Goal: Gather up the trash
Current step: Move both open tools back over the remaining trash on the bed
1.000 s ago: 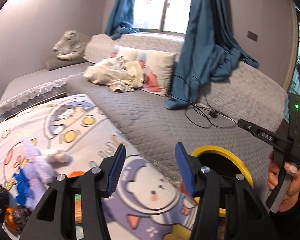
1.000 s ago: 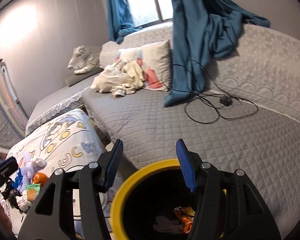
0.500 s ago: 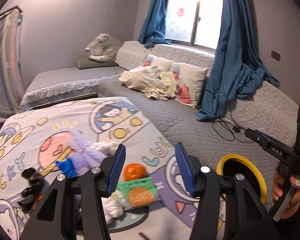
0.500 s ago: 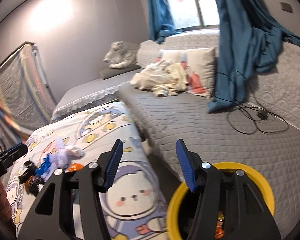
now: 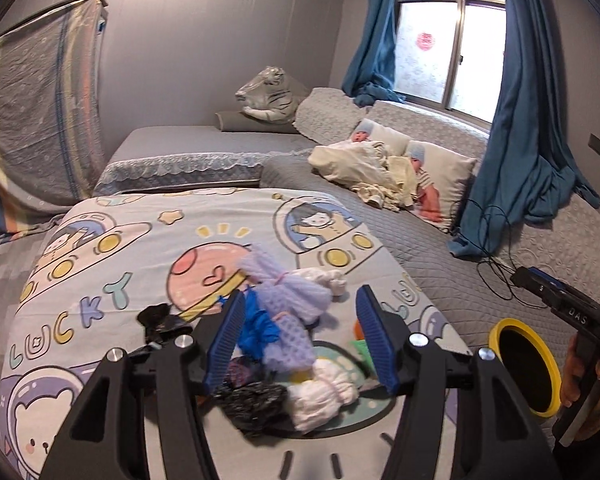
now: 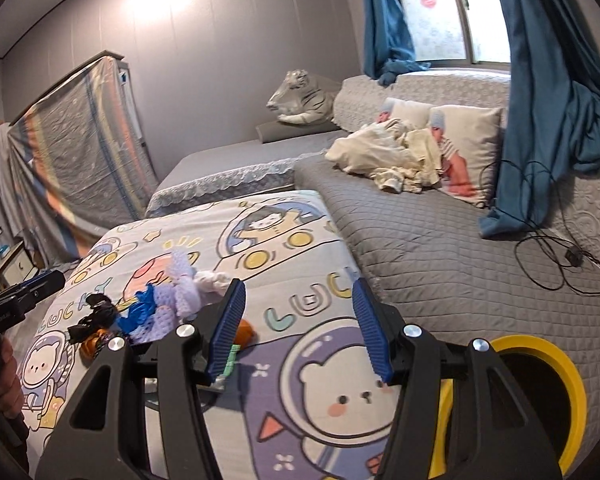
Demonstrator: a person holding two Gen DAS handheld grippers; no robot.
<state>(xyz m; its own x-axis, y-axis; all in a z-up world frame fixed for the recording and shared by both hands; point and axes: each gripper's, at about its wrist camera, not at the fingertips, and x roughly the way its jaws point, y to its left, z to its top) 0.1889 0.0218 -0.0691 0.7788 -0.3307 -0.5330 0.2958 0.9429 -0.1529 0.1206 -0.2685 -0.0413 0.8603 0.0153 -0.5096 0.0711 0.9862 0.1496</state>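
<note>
Trash lay in a loose heap on the cartoon-printed bedspread (image 5: 112, 264): a lilac foam net sleeve (image 5: 288, 304), a crumpled blue glove (image 5: 256, 326), white knotted wads (image 5: 324, 394), crinkled black plastic scraps (image 5: 252, 398) and a small orange fruit (image 6: 245, 330). The heap sat at the near middle of the spread, left of the yellow-rimmed round bin (image 5: 526, 364), which stood by the grey quilted sofa (image 5: 420, 248).

The left tool (image 5: 300, 342) hovered over the heap, its blue-padded jaws spread wide and gripping nothing. The right tool (image 6: 298, 330) hung near the spread's printed bear, between heap and bin, jaws equally wide and empty.

Far off, a striped plush tiger (image 5: 270, 96) lay against the grey wall, and blue curtains (image 5: 516, 152) framed the window.
</note>
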